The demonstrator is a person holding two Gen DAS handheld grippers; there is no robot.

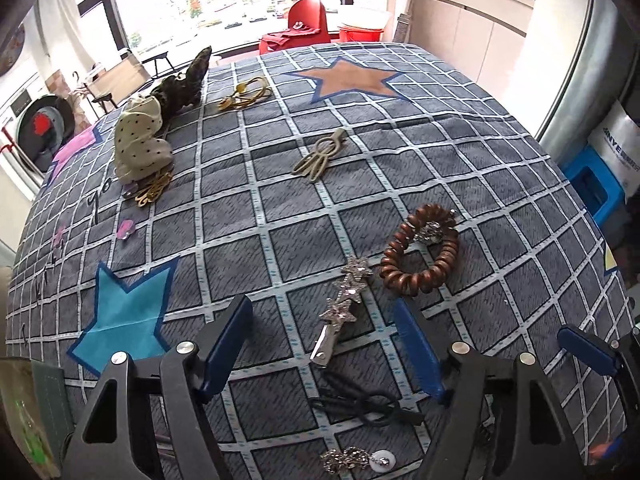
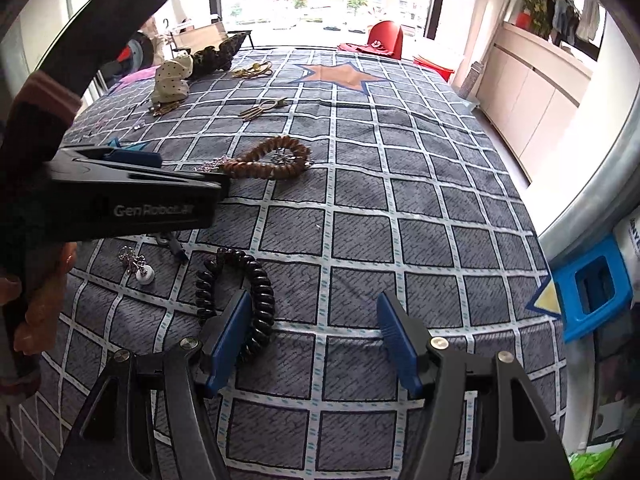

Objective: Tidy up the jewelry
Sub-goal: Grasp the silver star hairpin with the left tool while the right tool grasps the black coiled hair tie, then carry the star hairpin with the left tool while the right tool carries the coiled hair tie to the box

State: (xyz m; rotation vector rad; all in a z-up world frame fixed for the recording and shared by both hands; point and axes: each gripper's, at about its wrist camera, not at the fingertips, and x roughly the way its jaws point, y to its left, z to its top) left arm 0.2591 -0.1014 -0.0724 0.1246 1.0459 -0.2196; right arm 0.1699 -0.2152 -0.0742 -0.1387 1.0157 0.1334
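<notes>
Your left gripper (image 1: 324, 344) hangs low over the grey checked cloth (image 1: 460, 128) with its blue fingers spread wide and holding nothing; between them lie a black hair tie (image 1: 360, 404) and, closest to you, a sparkly charm with a white disc (image 1: 356, 460). Just ahead, the silver star hair clip (image 1: 344, 308) points away from you, a row of glittery stars on a plain metal clip, and just beside its tip rests the brown spiral hair tie (image 1: 420, 256), a glossy coil with a small silver ornament on its far side. Your right gripper (image 2: 316, 340) is also wide apart and empty, its left finger (image 2: 228, 336) touching or overlapping the black spiral hair tie (image 2: 248, 292), a shiny coiled loop on the cloth. In the right wrist view, the side of your left gripper reads "GenRobot", the last characters too blurred to tell. Further off sits a gold claw-shaped clip (image 1: 320, 156), then a cream polka-dot scrunchie (image 1: 140, 140) and a dark scrunchie (image 1: 188, 84) at the far left, with a gold chain piece (image 1: 244, 94) near them. Black letters on the cloth's left edge show "yo"; the rest is unreadable.
</notes>
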